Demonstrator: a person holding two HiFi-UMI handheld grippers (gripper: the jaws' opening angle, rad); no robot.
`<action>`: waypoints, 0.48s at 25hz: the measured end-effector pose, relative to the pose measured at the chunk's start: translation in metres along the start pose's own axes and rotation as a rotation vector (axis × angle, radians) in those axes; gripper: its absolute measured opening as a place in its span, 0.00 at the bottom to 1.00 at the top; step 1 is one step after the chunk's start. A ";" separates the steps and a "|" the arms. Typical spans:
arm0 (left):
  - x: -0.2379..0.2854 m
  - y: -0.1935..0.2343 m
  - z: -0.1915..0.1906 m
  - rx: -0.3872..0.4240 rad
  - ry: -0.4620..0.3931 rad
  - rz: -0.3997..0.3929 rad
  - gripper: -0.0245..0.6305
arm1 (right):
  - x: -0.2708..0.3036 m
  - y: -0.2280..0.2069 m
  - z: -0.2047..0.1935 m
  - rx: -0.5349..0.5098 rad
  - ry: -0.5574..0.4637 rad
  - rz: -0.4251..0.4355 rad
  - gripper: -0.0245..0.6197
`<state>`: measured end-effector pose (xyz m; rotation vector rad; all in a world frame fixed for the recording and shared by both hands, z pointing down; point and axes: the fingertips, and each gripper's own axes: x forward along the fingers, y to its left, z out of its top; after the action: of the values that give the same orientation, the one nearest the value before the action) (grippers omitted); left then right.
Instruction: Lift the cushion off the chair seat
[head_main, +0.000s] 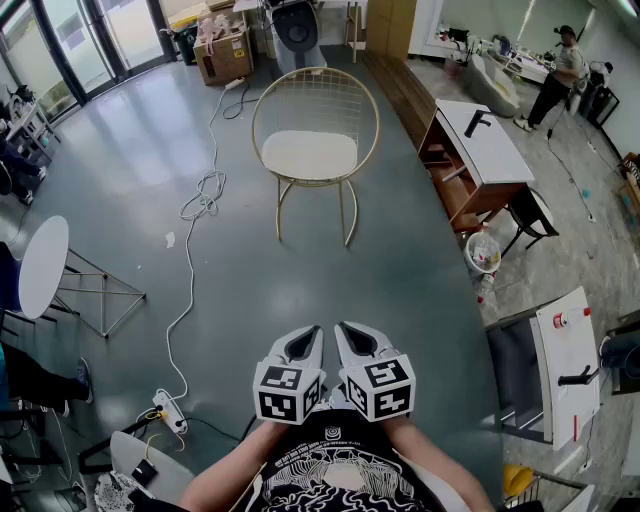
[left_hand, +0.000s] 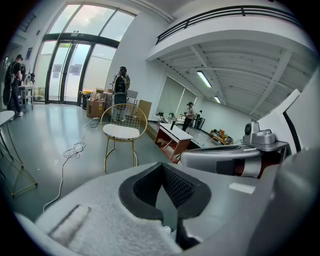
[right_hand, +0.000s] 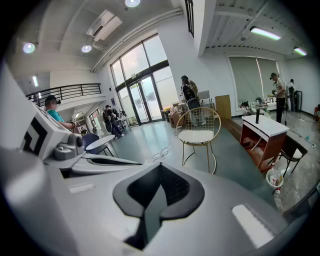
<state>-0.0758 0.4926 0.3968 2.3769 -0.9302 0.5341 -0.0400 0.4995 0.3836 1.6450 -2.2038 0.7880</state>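
The cushion (head_main: 308, 153), pale and rounded, lies flat on the seat of the chair (head_main: 316, 100), a gold wire-frame piece with a hooped mesh back and thin legs, standing alone on the grey-green floor (head_main: 420, 290). A white cable (head_main: 200, 198) loops across the floor to the left of the chair and runs down to a power strip (head_main: 168, 412) near the person. To the chair's right stands a white-topped desk (head_main: 485, 148) with wooden sides, and a small bin (head_main: 483, 252) sits beside its near corner. A round white table (head_main: 42, 265) on a wire base is at the left edge, and cardboard boxes (head_main: 225, 50) sit behind the chair near the glass doors. The left gripper (head_main: 304, 342) and the right gripper (head_main: 358, 340) are held side by side close to the person's body, well apart from the chair and pointing toward it. Both have their jaws brought together with nothing between them.
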 end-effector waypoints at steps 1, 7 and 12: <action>-0.001 0.003 0.001 0.001 -0.003 -0.001 0.02 | 0.002 0.003 0.001 0.005 0.000 0.001 0.04; -0.004 0.016 0.007 -0.010 -0.011 -0.010 0.02 | 0.015 0.013 0.005 0.000 0.023 -0.001 0.04; 0.000 0.019 0.009 -0.042 -0.014 -0.022 0.02 | 0.018 0.014 0.008 -0.010 0.040 -0.005 0.04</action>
<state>-0.0877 0.4757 0.3959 2.3534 -0.9115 0.4850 -0.0579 0.4833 0.3836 1.6155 -2.1724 0.8001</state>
